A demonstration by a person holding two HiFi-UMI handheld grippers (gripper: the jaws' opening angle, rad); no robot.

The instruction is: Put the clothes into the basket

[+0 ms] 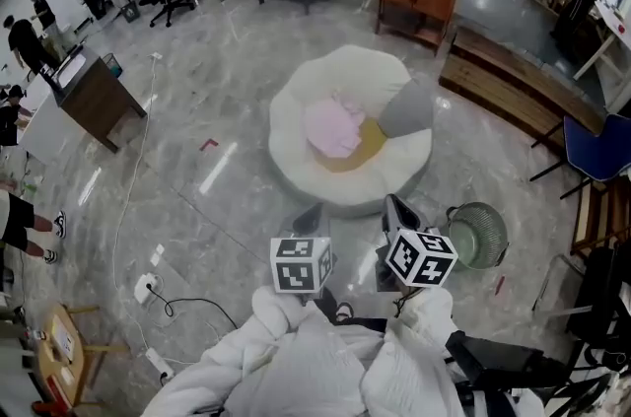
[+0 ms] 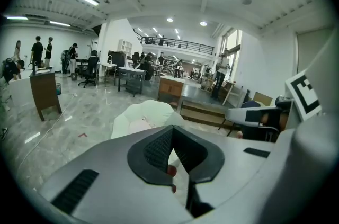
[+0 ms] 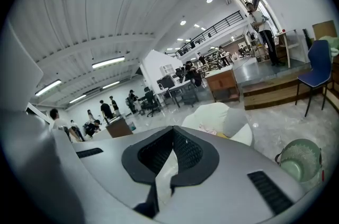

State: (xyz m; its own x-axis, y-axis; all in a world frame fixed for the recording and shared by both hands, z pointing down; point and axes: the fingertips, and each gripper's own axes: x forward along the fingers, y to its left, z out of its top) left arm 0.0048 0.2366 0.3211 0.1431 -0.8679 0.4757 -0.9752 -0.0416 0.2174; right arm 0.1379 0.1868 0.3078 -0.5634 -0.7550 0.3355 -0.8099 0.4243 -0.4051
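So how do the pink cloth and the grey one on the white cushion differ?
The pink cloth lies near the middle of the white cushion; the grey cloth at its right edge. Pink looks crumpled, grey smoother. Both rest on the cushion, outside the basket.

Open floor point(image 1: 197, 188) left; beanbag point(image 1: 296, 124) ahead, basket point(image 1: 478, 235) perhaps crowding right.

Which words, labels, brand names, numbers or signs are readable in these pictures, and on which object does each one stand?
No text can be read anywhere.
The left cube and the right cube carry only black-and-white square patterns, no letters or numbers.
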